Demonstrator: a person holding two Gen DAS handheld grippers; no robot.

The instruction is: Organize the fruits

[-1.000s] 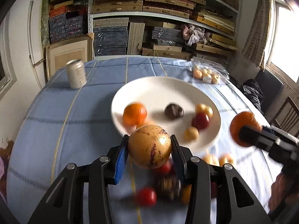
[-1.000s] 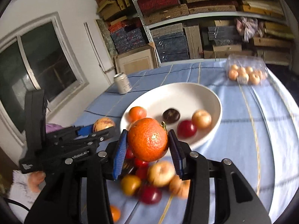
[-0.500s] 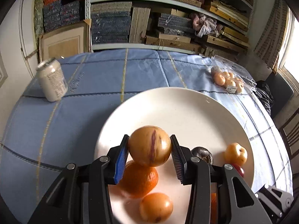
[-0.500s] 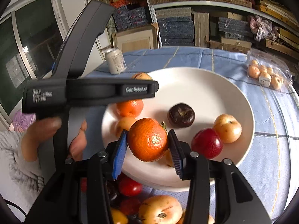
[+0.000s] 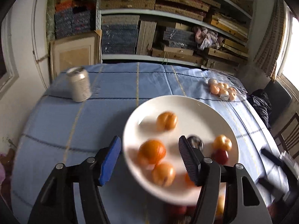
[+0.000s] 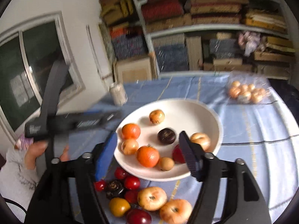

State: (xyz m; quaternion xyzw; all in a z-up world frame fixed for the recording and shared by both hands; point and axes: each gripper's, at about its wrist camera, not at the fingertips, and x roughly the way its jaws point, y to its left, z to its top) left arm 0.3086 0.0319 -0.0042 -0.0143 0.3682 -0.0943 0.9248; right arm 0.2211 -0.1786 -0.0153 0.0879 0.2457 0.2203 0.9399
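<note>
A white plate (image 5: 186, 104) (image 6: 209, 112) on the blue tablecloth holds several fruits: two oranges (image 6: 148, 156) (image 6: 131, 131), a dark fruit (image 6: 166, 136), a red plum (image 6: 177, 155) and yellow fruits, one at the far side (image 5: 166, 121) (image 6: 157, 116). My left gripper (image 5: 149, 155) is open and empty above the plate's near left part. My right gripper (image 6: 148, 154) is open and empty above the plate's near edge. Loose fruits (image 6: 151, 197) lie on the cloth in front of the plate.
A grey can (image 5: 79, 86) (image 6: 118, 95) stands at the table's far left. A clear bag of small fruits (image 5: 222, 90) (image 6: 246, 93) lies at the far right. Shelves of boxes stand behind the table. The left gripper's handle (image 6: 61, 123) crosses the right wrist view.
Both grippers have opened and let go: the yellow fruit and the orange now lie on the plate. Both grippers have pulled back and up from the plate.
</note>
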